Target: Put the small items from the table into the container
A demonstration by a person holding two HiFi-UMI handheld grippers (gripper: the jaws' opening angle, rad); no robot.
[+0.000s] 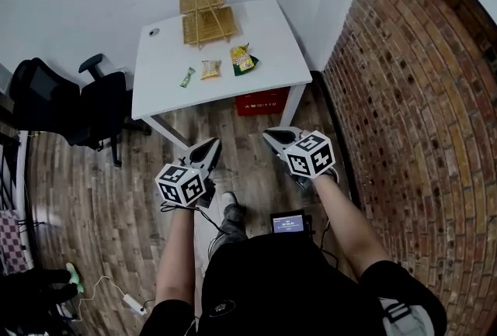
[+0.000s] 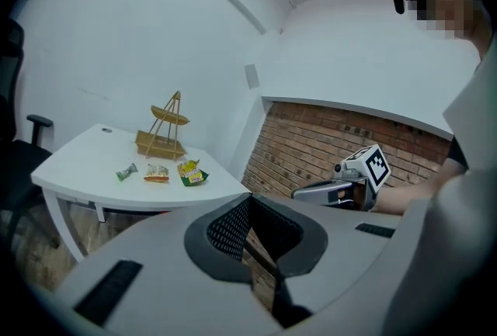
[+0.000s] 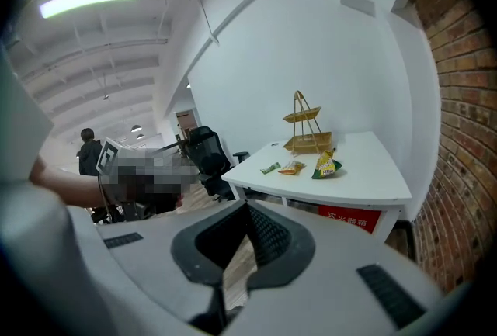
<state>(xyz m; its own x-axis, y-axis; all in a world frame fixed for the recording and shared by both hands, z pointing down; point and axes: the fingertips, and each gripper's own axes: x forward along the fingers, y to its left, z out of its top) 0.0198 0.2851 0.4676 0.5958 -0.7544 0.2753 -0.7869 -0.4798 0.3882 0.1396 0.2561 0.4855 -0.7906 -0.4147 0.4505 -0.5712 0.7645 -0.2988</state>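
Note:
Three small snack packets lie on the white table (image 1: 167,63): a green one (image 1: 187,77), an orange one (image 1: 210,69) and a yellow-green one (image 1: 244,60). Behind them stands a two-tier bamboo basket (image 1: 206,16). My left gripper (image 1: 206,150) and right gripper (image 1: 275,136) hang side by side above the wooden floor, well short of the table. Both are shut with nothing between the jaws. The left gripper view shows the packets (image 2: 157,173) and basket (image 2: 165,133) far off; in the right gripper view they appear as packets (image 3: 292,167) and basket (image 3: 308,129).
Black office chairs (image 1: 70,102) stand left of the table. A red crate (image 1: 264,102) sits under it. A brick wall (image 1: 419,94) runs along the right. A small round object (image 1: 154,32) lies at the table's far left corner. A person (image 3: 87,148) stands far off.

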